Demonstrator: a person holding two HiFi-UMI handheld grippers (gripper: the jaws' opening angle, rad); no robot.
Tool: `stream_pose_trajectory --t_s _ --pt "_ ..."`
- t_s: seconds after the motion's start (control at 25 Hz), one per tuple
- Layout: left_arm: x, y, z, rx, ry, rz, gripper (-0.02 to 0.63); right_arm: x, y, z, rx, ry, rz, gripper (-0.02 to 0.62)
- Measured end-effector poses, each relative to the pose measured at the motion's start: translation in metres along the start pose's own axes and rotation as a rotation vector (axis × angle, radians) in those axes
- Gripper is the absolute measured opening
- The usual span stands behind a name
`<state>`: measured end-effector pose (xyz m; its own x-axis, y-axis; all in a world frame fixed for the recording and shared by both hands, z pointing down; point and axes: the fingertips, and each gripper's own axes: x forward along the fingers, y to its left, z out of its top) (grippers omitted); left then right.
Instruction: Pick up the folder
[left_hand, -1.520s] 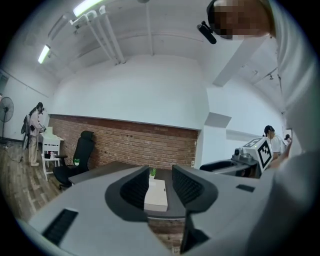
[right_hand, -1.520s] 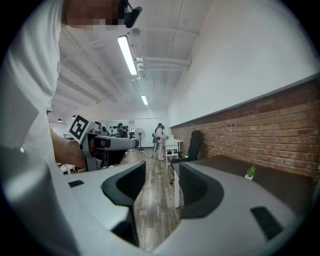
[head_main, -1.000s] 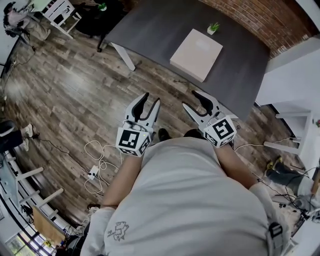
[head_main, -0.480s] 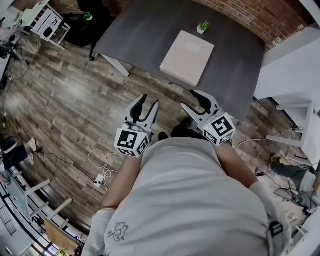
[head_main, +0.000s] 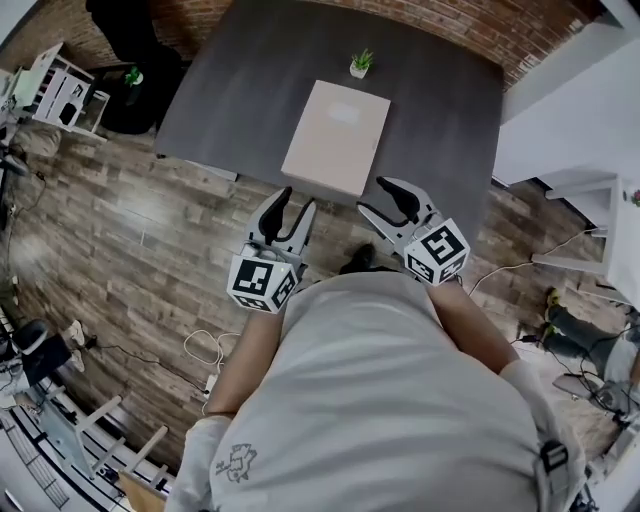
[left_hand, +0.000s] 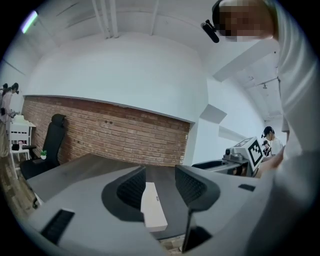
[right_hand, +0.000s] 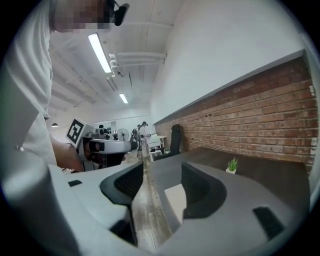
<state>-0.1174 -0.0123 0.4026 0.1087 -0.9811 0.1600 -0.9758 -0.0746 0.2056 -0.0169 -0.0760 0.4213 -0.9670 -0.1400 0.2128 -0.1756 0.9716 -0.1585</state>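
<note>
Left claw (head_main: 296, 200) and right claw (head_main: 372, 196) are held side by side in front of the person's chest, pointing at the surface (head_main: 250, 90). Both are wide and empty, and their jaws have just been opening with nothing between the pads. That surface is a dark grey tabletop that stands against a red brick wall (head_main: 480, 25). A small potted plant (head_main: 359, 64) in a white pot sits near the surface's far edge. A floor of wood planks (head_main: 120, 230) lies around it, with a black office chair (head_main: 125, 30) and a white shelf unit (head_main: 60, 85) off to the left and a loose white cable (head_main: 205, 350) on the boards by the person's left side. The folder (head_main: 335, 138), pale and rectangular, lies flat on the surface, its near end at the front edge, with the plant just beyond its far end. It lies ahead of both claws and neither touches it. The left gripper view looks along its length through the gap between the jaws, while the right gripper view shows it partly behind the right-hand jaw.
</note>
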Motion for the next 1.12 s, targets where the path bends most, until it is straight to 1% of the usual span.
stream_pose_trajectory --t_s 0.28,0.4,0.48,0.64,0.76,0.88,1.12 --pt "0.062 -0.020 -0.005 -0.014 0.045 -0.088 0.190 -0.022 -0.052 -0.006 0.038 0.015 -0.062 0.252" --pt "0.081 -0.029 -0.005 -0.007 0.063 -0.131 0.193 -0.031 -0.065 -0.014 0.073 0.024 -0.087 0.259" --pt "0.094 -0.032 -0.008 -0.019 0.079 -0.160 0.193 -0.035 -0.073 -0.016 0.095 0.023 -0.104 0.259" --pt "0.115 -0.033 -0.018 -0.026 0.134 -0.219 0.195 -0.036 -0.086 -0.021 0.140 0.018 -0.138 0.267" --pt "0.130 -0.026 -0.020 -0.034 0.156 -0.246 0.198 -0.029 -0.100 -0.026 0.168 0.014 -0.167 0.268" --pt "0.143 -0.013 -0.019 -0.023 0.178 -0.269 0.198 -0.018 -0.112 -0.029 0.206 0.012 -0.195 0.270" --pt "0.167 0.022 -0.024 -0.024 0.230 -0.307 0.199 0.006 -0.136 -0.041 0.278 0.036 -0.254 0.278"
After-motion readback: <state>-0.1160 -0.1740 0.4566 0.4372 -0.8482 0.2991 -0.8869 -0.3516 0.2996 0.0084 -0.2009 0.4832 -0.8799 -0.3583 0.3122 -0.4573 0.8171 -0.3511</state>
